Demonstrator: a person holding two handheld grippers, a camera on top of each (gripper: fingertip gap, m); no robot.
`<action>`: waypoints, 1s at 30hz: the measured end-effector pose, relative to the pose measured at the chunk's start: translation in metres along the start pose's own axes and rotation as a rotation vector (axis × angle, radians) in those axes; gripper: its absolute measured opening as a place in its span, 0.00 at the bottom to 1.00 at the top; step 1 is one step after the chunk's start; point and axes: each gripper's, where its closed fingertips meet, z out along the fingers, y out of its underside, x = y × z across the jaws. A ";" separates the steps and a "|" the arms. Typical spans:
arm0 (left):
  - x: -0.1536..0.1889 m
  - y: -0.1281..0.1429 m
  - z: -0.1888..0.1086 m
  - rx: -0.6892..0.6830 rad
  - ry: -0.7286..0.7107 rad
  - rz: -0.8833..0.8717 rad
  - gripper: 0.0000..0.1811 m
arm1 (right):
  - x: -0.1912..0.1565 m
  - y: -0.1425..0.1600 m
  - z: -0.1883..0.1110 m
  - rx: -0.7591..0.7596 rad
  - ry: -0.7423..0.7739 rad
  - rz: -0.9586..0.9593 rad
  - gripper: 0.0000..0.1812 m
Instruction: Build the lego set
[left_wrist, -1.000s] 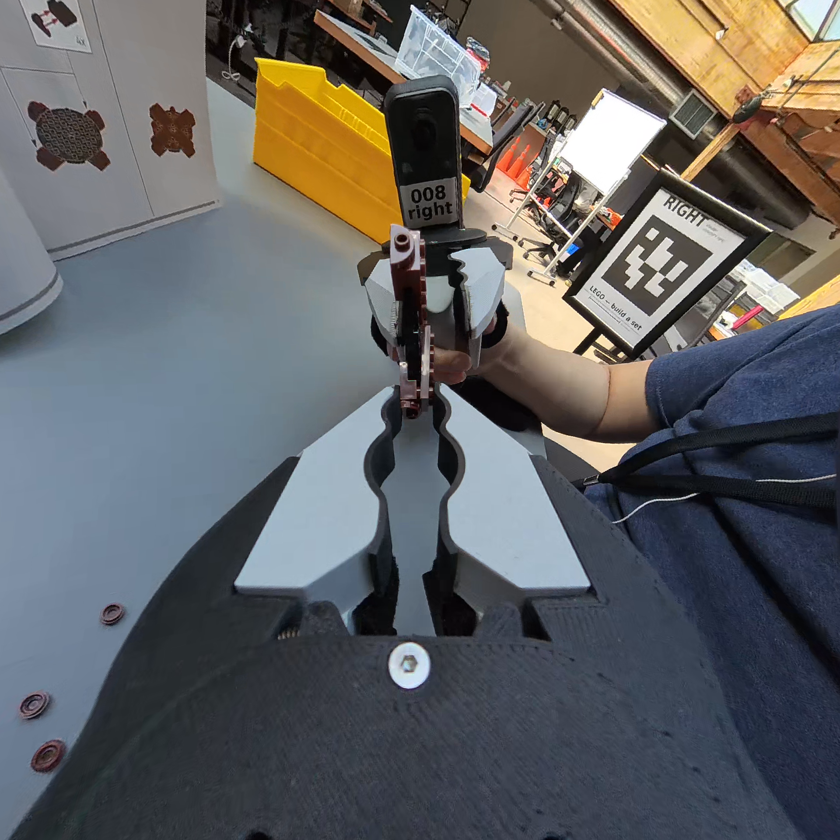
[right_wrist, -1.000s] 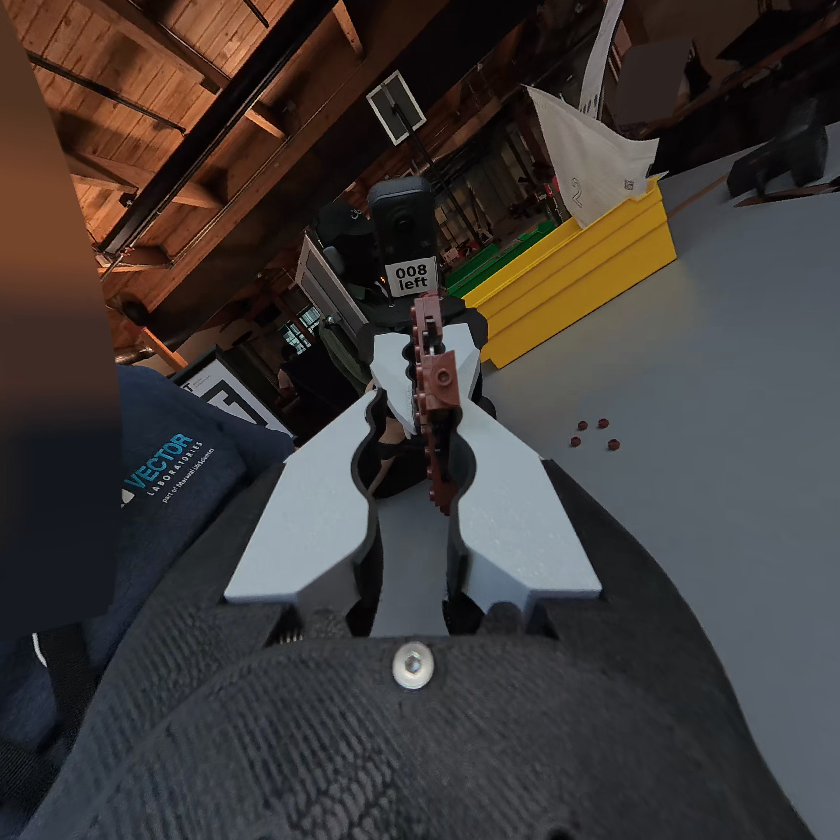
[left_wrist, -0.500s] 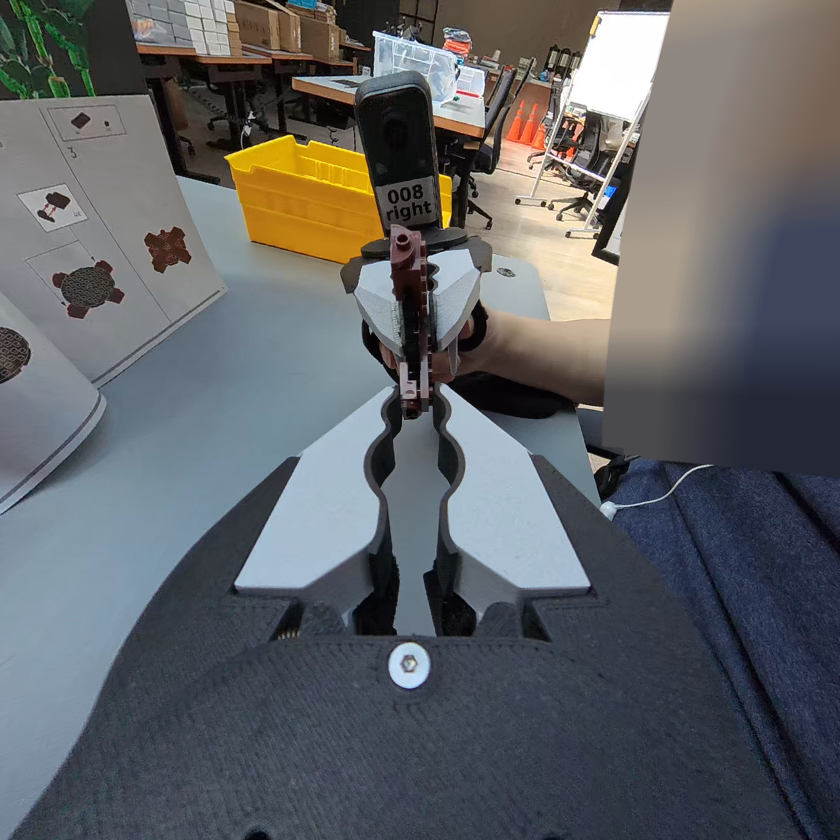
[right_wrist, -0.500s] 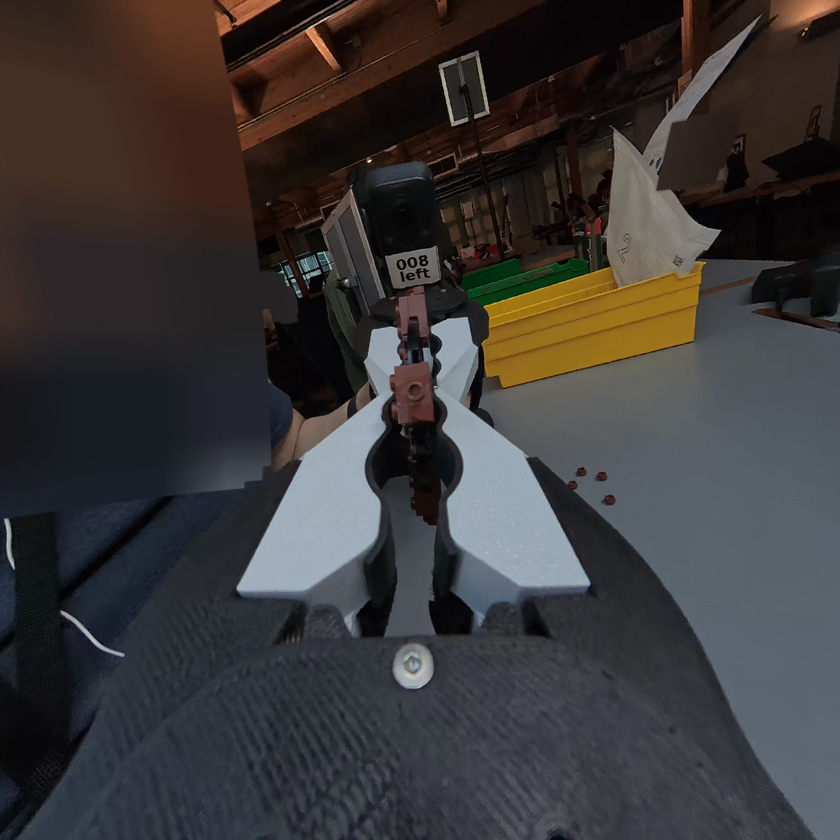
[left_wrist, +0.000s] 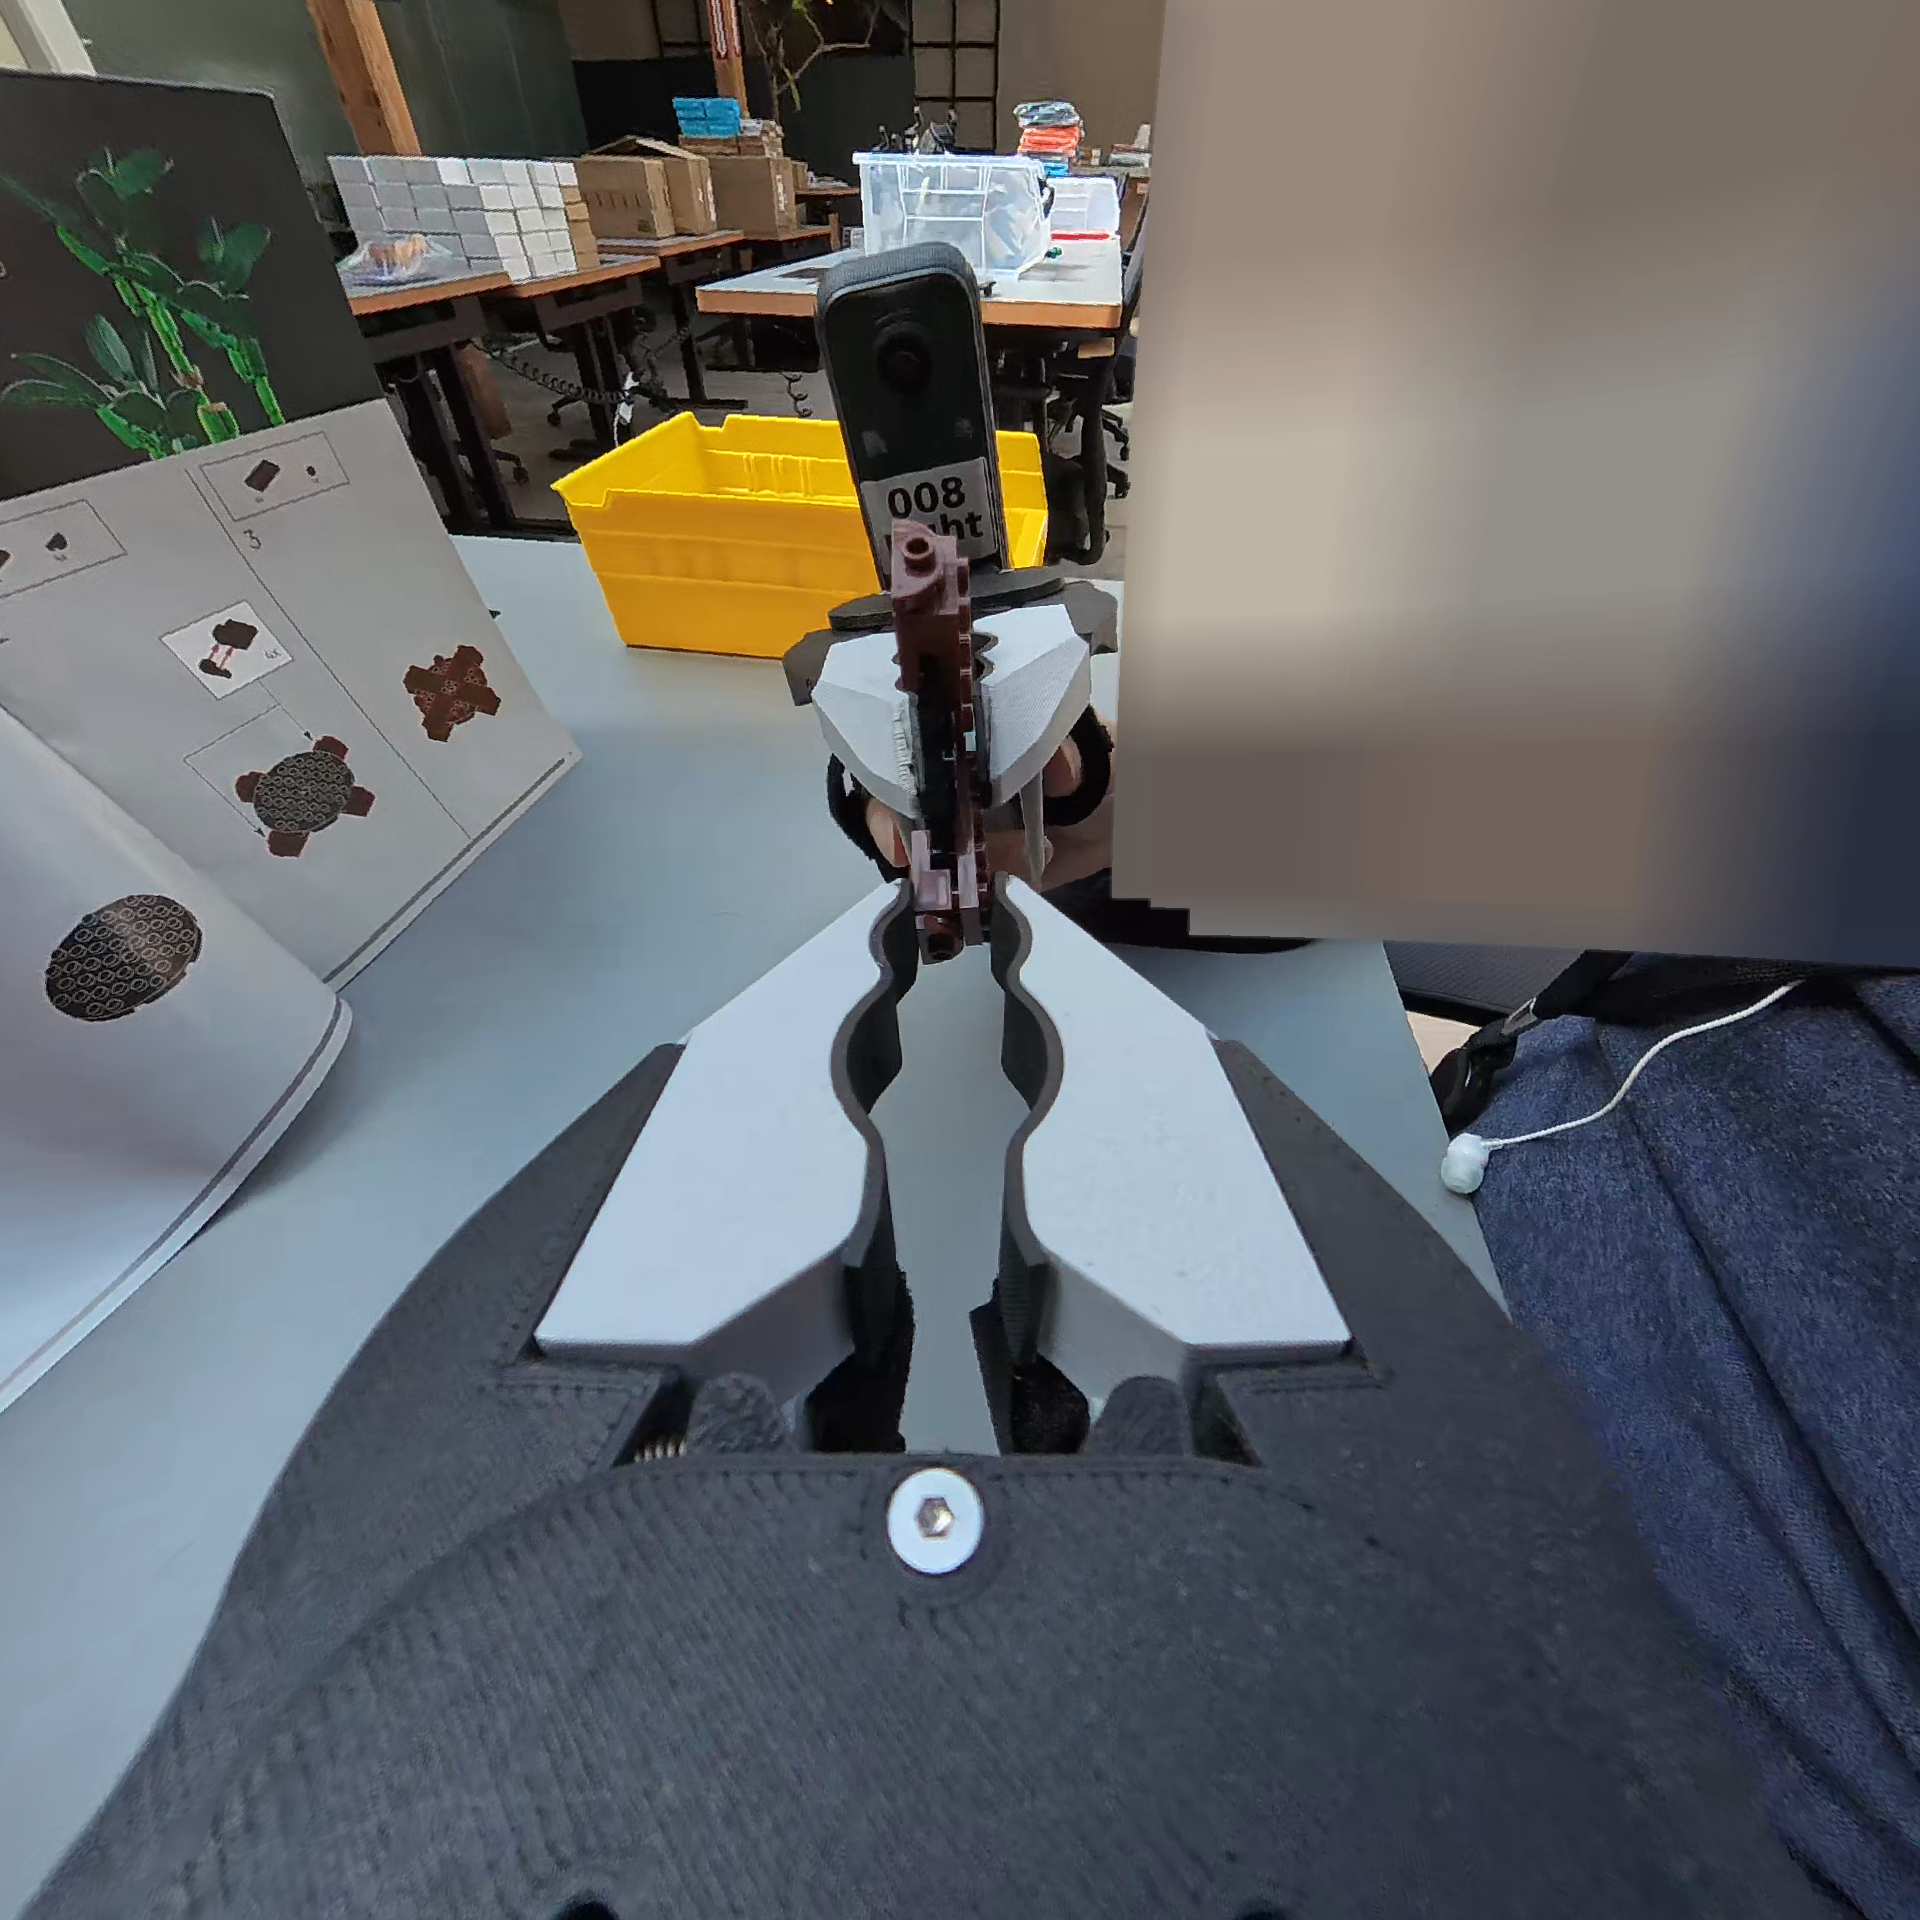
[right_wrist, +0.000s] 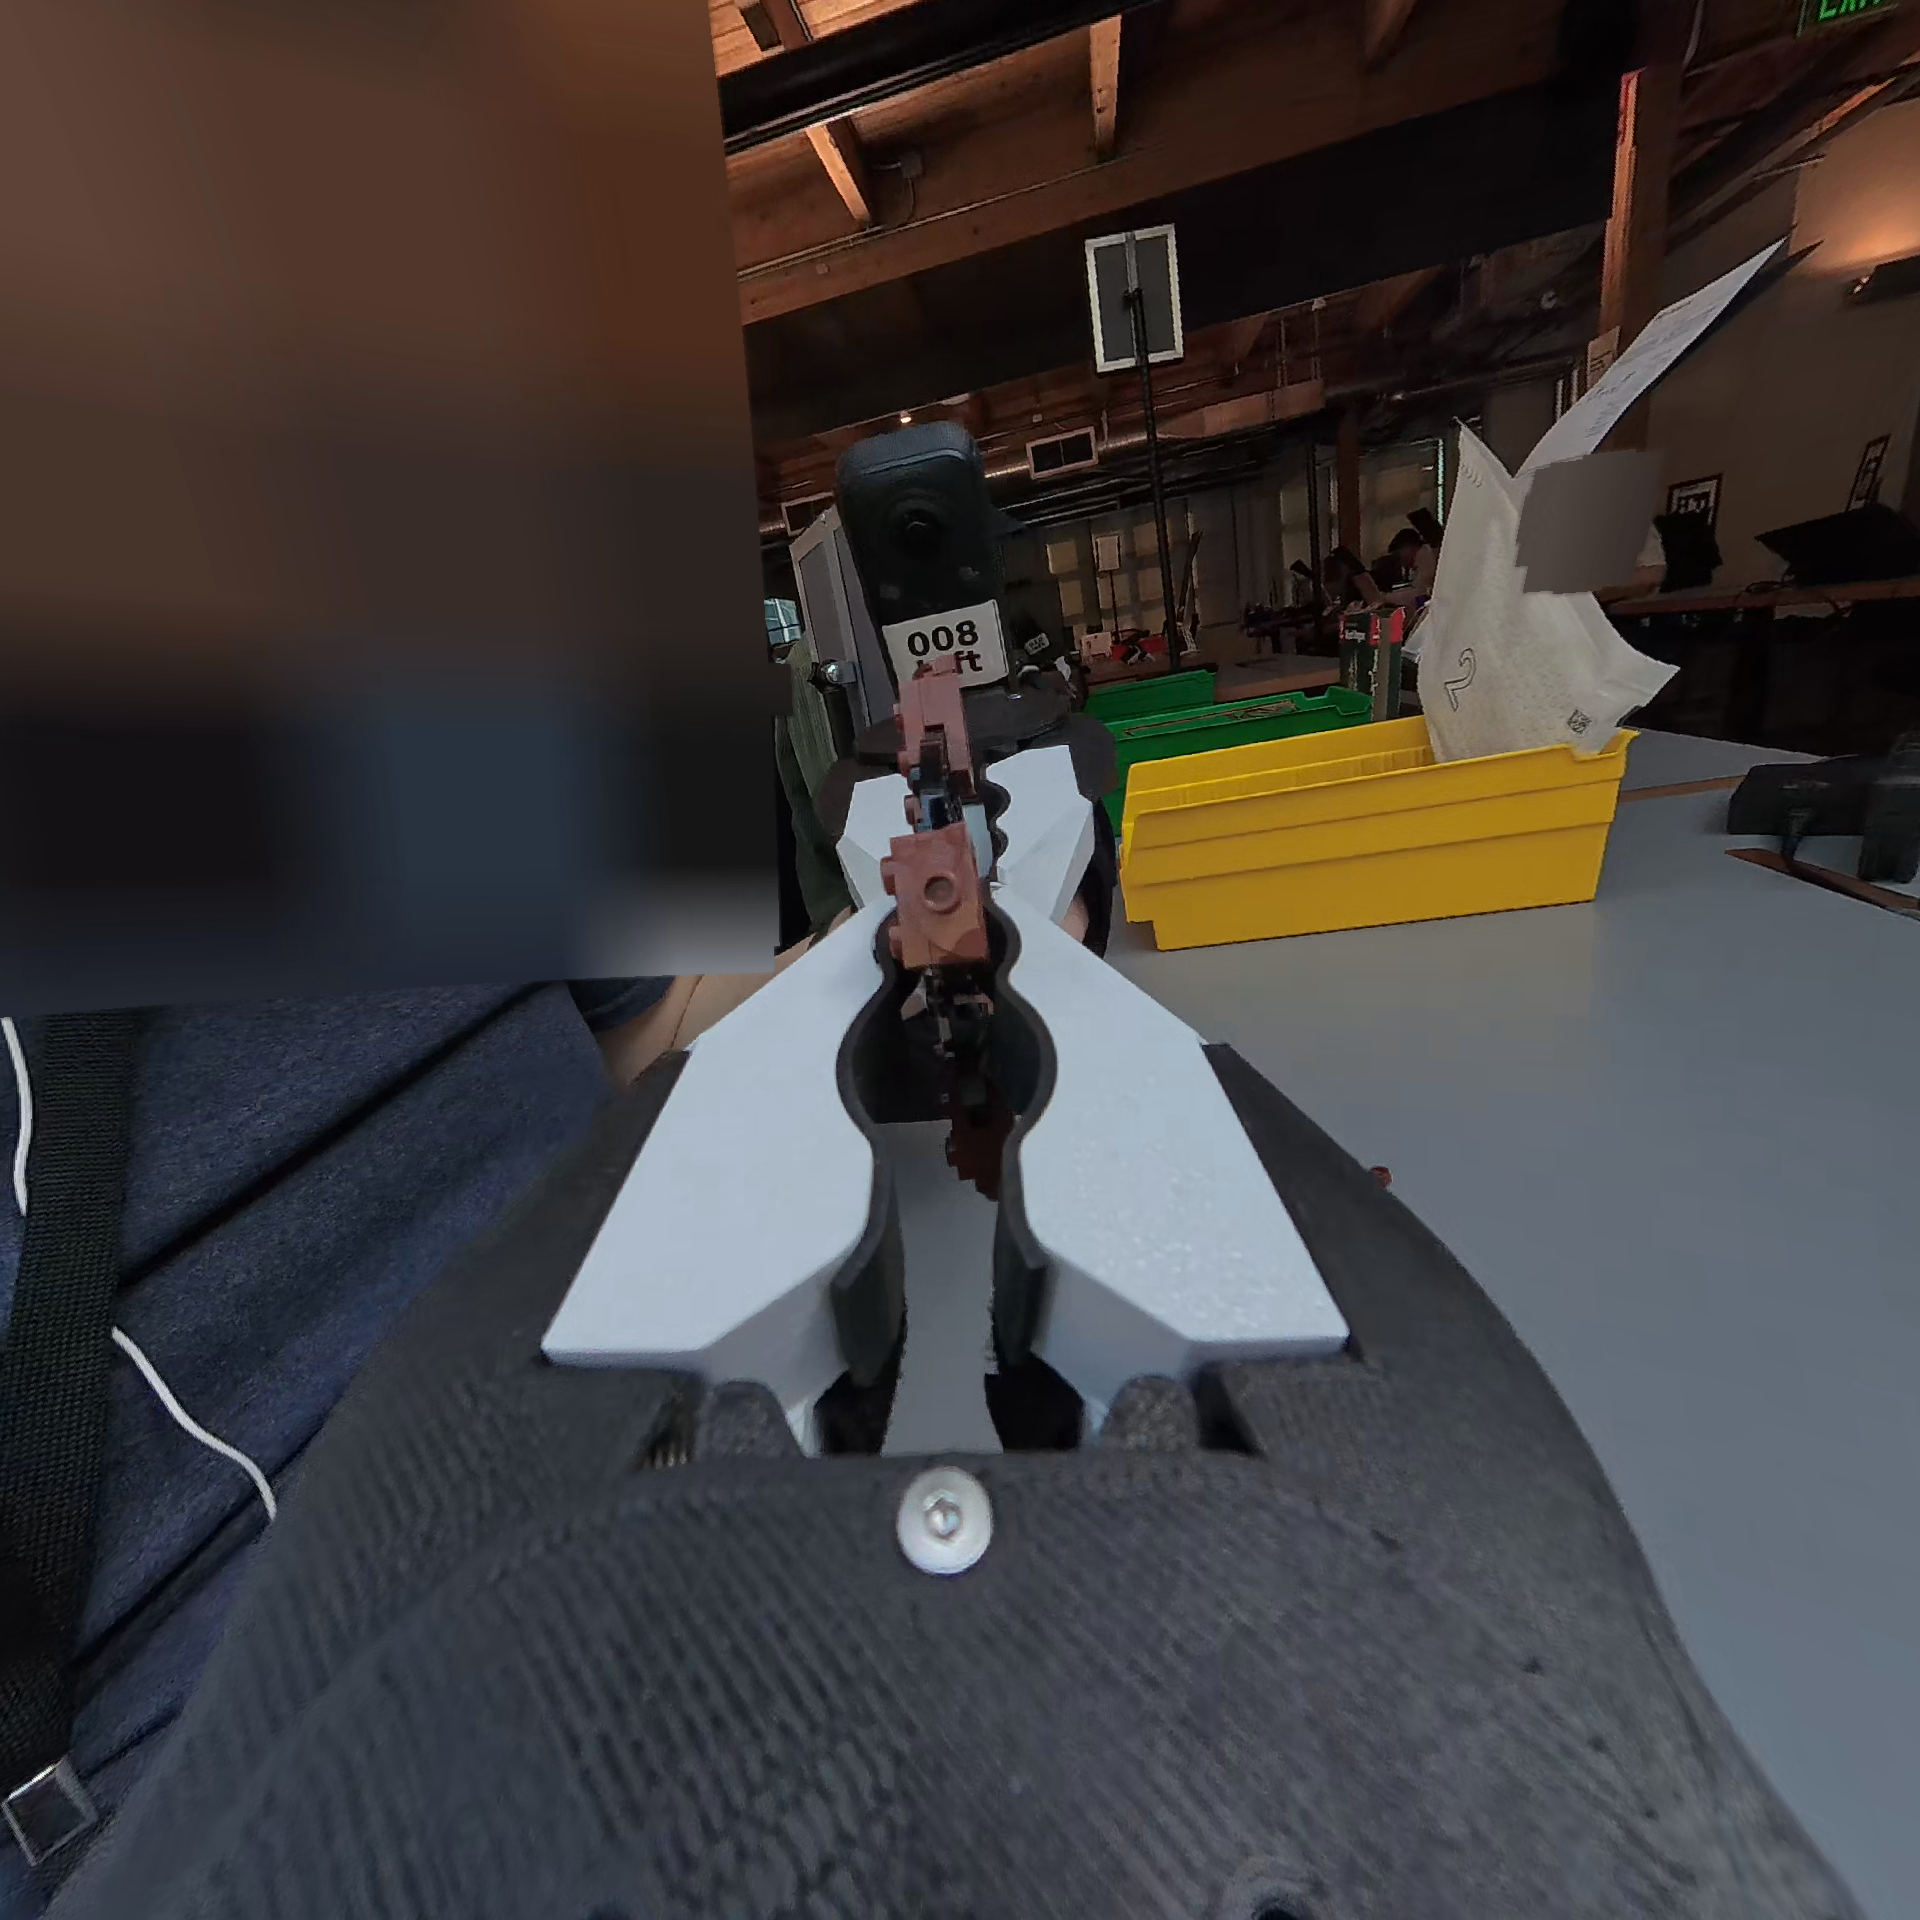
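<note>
**Both grippers on one brown lego piece, held edge-on above the table**

The lego assembly (left_wrist: 940, 769) is a thin reddish-brown and black plate stack, standing on edge in mid-air between your two grippers. In the left wrist view it sits at 12 o'clock from your left gripper (left_wrist: 945, 914), whose tips are closed on its near brown end. In the right wrist view the same assembly (right_wrist: 940, 904) runs deep into your right gripper (right_wrist: 940, 925): fingers clamped on it, a brown block with a round hole right at the tips, and the tail hanging down into the round recess between the fingers.

The two grippers face each other nose to nose, each showing its camera to the other.

Grey table (left_wrist: 644, 831) underneath. An open instruction booklet (left_wrist: 260, 727) stands at 10 o'clock in the left view. A yellow bin (left_wrist: 727, 540) sits at 11 o'clock behind it; in the right view a yellow bin (right_wrist: 1371, 831) at 2 o'clock holds a white paper bag (right_wrist: 1507, 644). A small brown stud (right_wrist: 1380, 1175) peeks out at 3 o'clock, touching the gripper's edge in frame. Your navy shirt (left_wrist: 1714, 1299) fills the right side.
</note>
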 end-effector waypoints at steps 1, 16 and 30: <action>0.000 -0.001 0.000 -0.003 -0.011 0.017 0.06 | -0.001 -0.001 0.000 0.012 -0.014 0.017 0.05; 0.000 0.000 0.003 0.028 0.005 -0.028 0.07 | 0.002 0.001 -0.003 -0.027 0.025 0.001 0.04; 0.002 -0.006 -0.003 0.049 0.045 -0.087 0.06 | -0.004 -0.003 0.001 0.015 -0.010 -0.004 0.07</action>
